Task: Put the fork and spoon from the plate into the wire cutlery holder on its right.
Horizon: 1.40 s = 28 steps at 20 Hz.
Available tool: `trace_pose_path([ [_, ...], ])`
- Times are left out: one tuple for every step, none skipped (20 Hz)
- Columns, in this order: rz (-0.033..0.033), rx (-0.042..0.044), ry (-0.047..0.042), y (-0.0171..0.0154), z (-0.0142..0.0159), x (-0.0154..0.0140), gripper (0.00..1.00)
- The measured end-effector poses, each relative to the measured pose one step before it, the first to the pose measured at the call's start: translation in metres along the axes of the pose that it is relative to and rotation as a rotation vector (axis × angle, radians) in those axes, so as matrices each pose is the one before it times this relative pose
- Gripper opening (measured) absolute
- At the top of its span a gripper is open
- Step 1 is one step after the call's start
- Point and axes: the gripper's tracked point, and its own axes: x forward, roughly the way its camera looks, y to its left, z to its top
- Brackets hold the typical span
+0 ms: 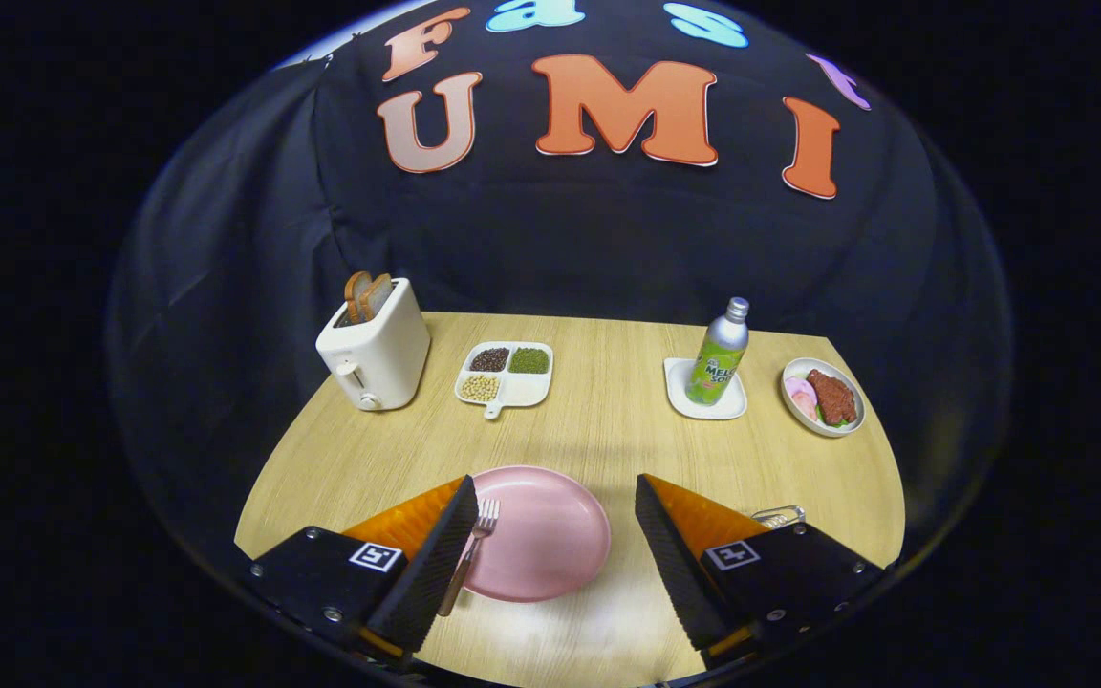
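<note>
The tongs (550, 535) are held wide apart above the near part of the light wooden table (608, 430), with nothing clamped between the two black ribbed fingers (431, 564). Between the fingers a round pink plate (536, 530) is seen on the table. A metal fork with a brownish handle (469, 554) is laid across the plate's left rim, just beside the left finger; its long axis runs near to far, the tines pointed away toward the far side and the handle end hung past the near rim. A curved wire piece (778, 516) is glimpsed just behind the right finger, on the plate's right. Farther off, a white toaster holding bread (374, 349), a white divided dish of beans (505, 373), a green-labelled silver bottle (719, 354) on a white square coaster (703, 397), and a small bowl of food (823, 397) are ranged well beyond the fingers.
</note>
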Motion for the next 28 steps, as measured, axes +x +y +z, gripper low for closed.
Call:
trace_pose_path([
  [-0.00418,-0.00432,-0.00492,0.00418,-0.00376,0.00290,0.99],
  [-0.00591,-0.00305,-0.00853,0.00414,-0.00204,0.00243,0.99],
  [0.00044,-0.00413,-0.01043,0.00621,-0.00267,0.00234,0.99],
  [0.00018,-0.00576,-0.01831,0.00637,-0.00160,0.00160,0.99],
  [-0.00303,-0.01206,-0.02969,0.00646,0.00061,0.00205,0.99],
  [-0.00733,-0.01857,-0.02575,0.00444,-0.00048,0.00183,0.99],
  [-0.00767,-0.01870,-0.02051,0.00436,-0.00177,0.00184,0.99],
  [-0.00757,-0.00949,-0.01322,0.00584,-0.00385,0.00175,0.99],
  [0.00084,-0.00264,-0.00495,0.00687,-0.00513,0.00301,0.99],
  [0.00276,0.00345,0.00438,0.00766,-0.00773,0.00300,0.99],
  [0.00364,0.00338,0.00603,0.00683,-0.00832,0.00343,0.99],
  [-0.00446,0.00165,0.01222,0.00364,-0.00976,0.00458,0.99],
  [-0.00238,-0.00192,0.01239,0.00359,-0.00855,0.00365,0.99],
  [-0.00314,-0.00254,0.01152,0.00421,-0.00888,0.00471,0.99],
  [-0.00517,-0.00202,0.01514,0.00221,-0.00949,0.00521,0.99],
  [-0.00040,-0.00120,0.01496,0.00299,-0.00792,0.00370,0.99],
  [-0.00301,0.00057,0.01685,0.00294,-0.00758,0.00481,0.99],
  [-0.00092,0.00017,0.01489,0.00074,-0.00706,0.00526,0.99],
  [-0.00151,-0.00072,0.01190,0.00107,-0.00515,0.00396,0.98],
  [0.00077,-0.00275,0.01428,0.00114,-0.00551,0.00277,0.94],
  [-0.00247,-0.00282,0.01149,0.00044,-0.00485,0.00403,0.91],
  [0.00037,-0.00332,0.00778,0.00139,-0.00294,0.00233,0.85],
  [0.00030,-0.00363,0.00784,0.00097,-0.00332,0.00197,0.82],
  [0.00328,-0.00409,0.01032,0.00167,-0.00425,0.00258,0.77],
  [0.00283,-0.00273,0.01243,0.00129,-0.00375,0.00223,0.75],
  [0.00573,-0.00260,0.01233,0.00306,-0.00345,0.00267,0.69],
  [0.00241,-0.00265,0.01118,0.00114,-0.00280,0.00335,0.64],
  [0.00054,0.00025,0.00608,0.00128,-0.00168,0.00213,0.59],
])
